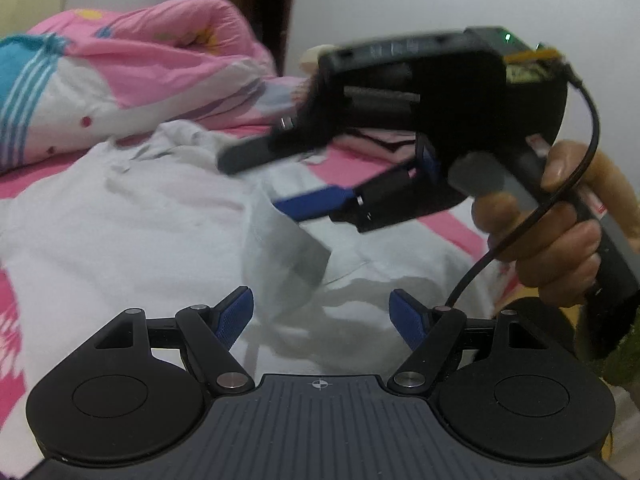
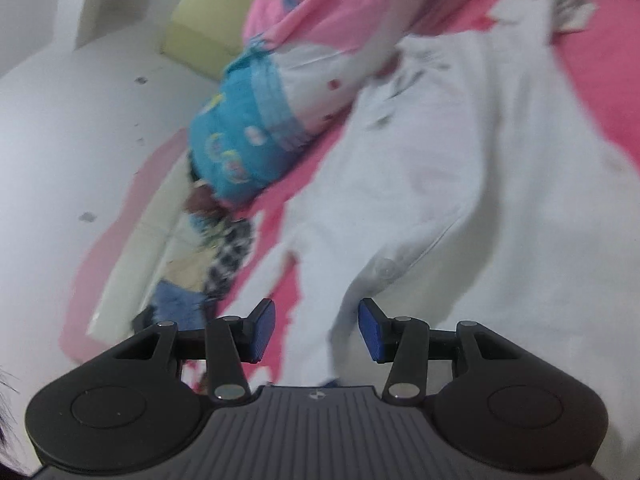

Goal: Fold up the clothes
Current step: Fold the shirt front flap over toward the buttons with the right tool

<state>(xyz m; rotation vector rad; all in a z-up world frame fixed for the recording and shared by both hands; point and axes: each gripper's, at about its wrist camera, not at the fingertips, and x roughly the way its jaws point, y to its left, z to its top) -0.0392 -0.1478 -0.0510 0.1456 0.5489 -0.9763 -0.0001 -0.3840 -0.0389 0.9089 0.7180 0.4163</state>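
Left gripper (image 1: 321, 316): jaws wide, empty, above white garment (image 1: 120, 216) spread on pink bed sheet (image 1: 24, 184). Quilt (image 1: 132, 60): bunched behind. Right gripper (image 1: 280, 184): jaws parted, nothing clamped, garment fold hanging just beneath; hand (image 1: 560, 232) on handle.

Left tongs (image 1: 322, 320) wide apart, empty. Right tongs (image 2: 318, 330) parted, empty, gripped by hand (image 1: 560, 232).

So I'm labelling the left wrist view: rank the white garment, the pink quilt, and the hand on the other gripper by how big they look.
1. white garment, covering most of the bed
2. pink quilt, bunched up behind it
3. hand, smallest, though it sits nearer the camera and so looks enlarged
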